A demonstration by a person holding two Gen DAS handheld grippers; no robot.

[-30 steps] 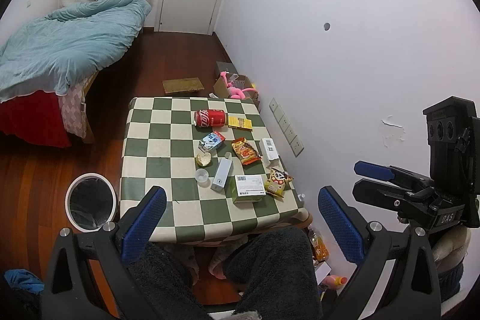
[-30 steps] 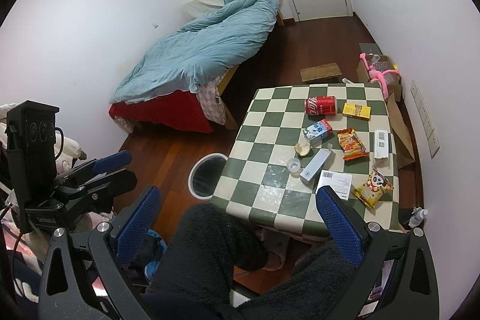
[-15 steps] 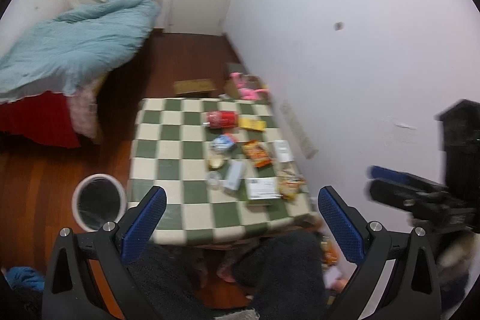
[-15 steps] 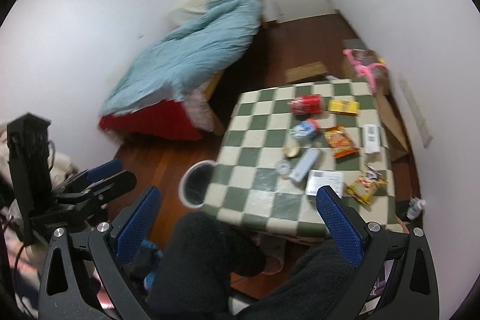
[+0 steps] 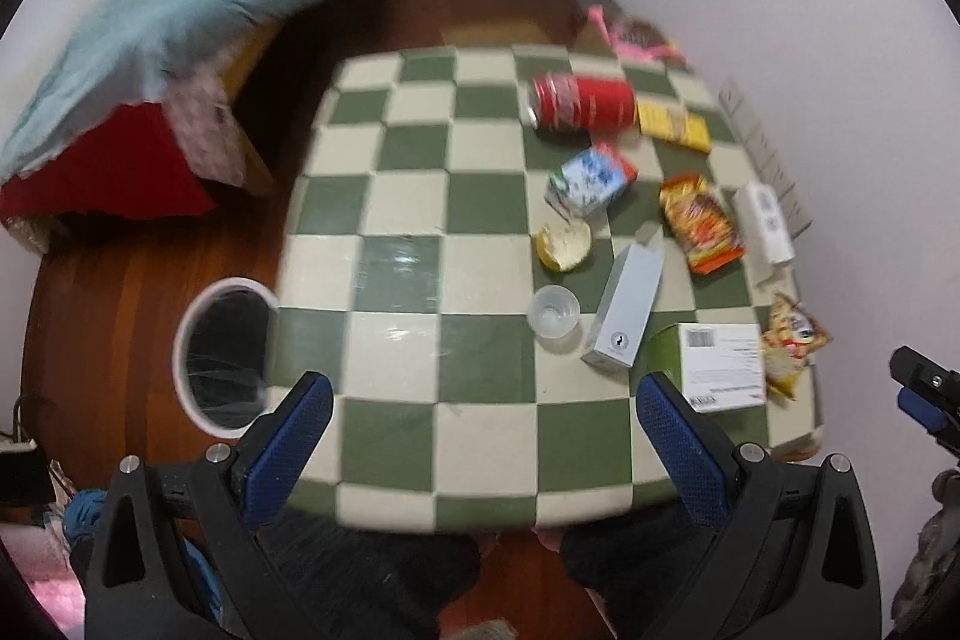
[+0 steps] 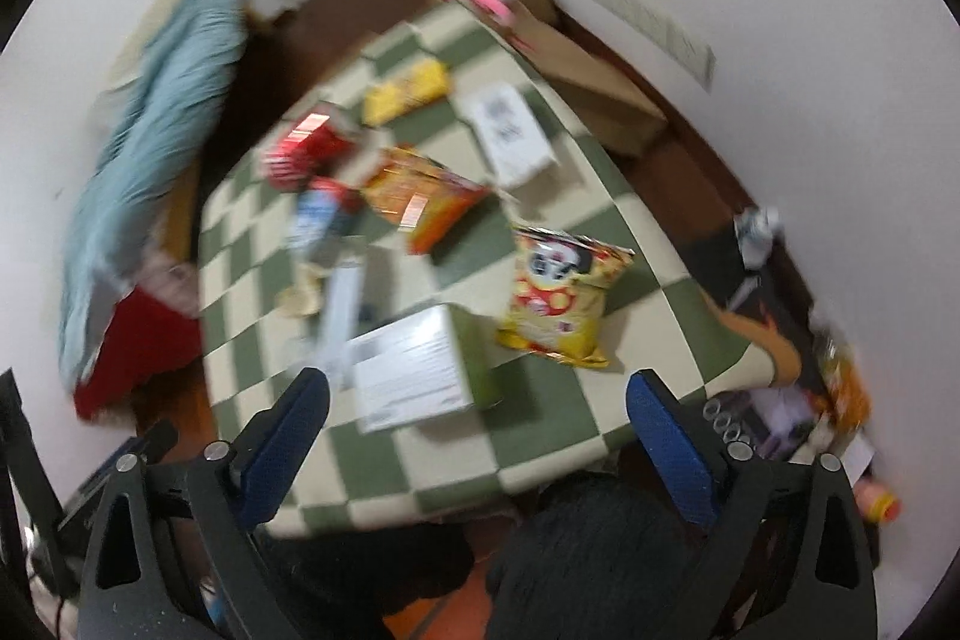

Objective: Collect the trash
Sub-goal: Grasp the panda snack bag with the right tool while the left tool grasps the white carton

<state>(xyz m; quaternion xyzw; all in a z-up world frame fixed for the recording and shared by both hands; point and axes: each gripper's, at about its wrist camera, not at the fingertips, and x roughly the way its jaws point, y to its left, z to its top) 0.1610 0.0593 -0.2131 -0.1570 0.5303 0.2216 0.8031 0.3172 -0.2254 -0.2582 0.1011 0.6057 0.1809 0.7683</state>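
Above the checkered table, the left gripper and the right gripper both hovered with blue fingers spread wide and nothing between them. Scattered trash lay toward the table's wall side: a red can on its side, a small carton, a clear cup, and a yellow snack bag beside a white-labelled box. A white-rimmed bin stood on the floor just beside the table's left edge.

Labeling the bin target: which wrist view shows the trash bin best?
Left wrist. The trash bin sits on the floor beside the checkered table, its white rim and dark liner nearly whole, only mildly blurred. The right wrist view is heavily motion-blurred and does not show the bin.
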